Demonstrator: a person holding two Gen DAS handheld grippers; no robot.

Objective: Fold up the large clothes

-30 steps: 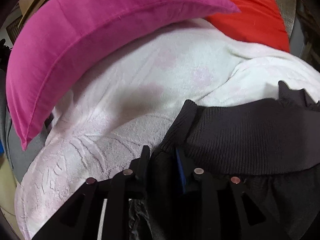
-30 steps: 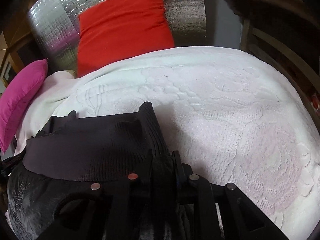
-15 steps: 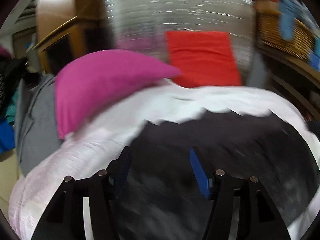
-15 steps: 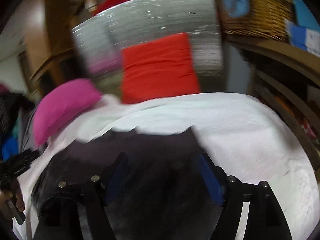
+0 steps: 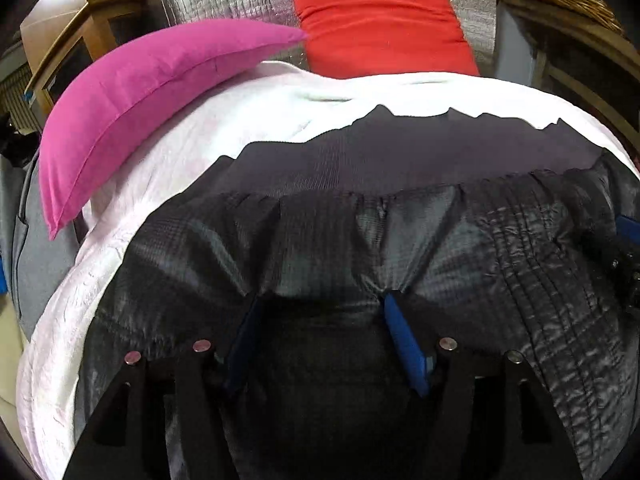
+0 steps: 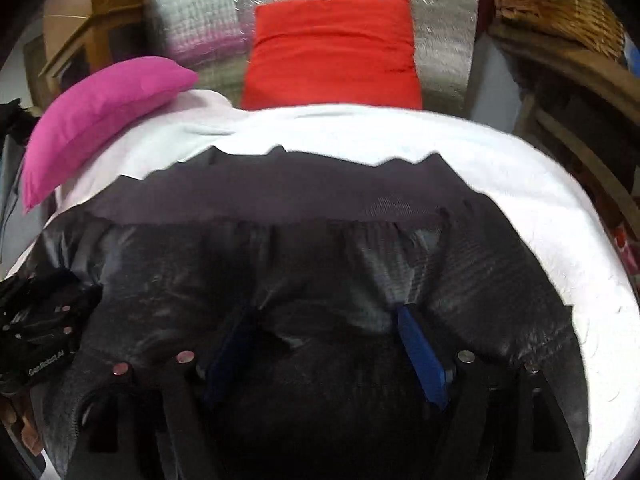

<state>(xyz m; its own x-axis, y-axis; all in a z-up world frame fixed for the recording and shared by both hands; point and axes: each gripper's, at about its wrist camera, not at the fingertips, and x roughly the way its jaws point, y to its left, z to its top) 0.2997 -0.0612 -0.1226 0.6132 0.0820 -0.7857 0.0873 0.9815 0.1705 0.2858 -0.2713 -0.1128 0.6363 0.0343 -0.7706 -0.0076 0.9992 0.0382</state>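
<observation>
Your black jacket [image 5: 400, 240] lies spread on the white bedspread [image 5: 168, 168], its ribbed hem [image 5: 400, 160] toward the far edge, where a pink pillow [image 5: 140, 96] and a red pillow [image 5: 380, 24] rest. Your left gripper [image 5: 320, 304] hangs over the jacket's near part, jaws opening, shiny fabric lying below the gap and neither blue pad pressing it. Your right gripper [image 6: 324, 320] stands likewise over the jacket nearer the bedspread's right edge, jaws wide apart, released, cloth beneath them ungripped.
</observation>
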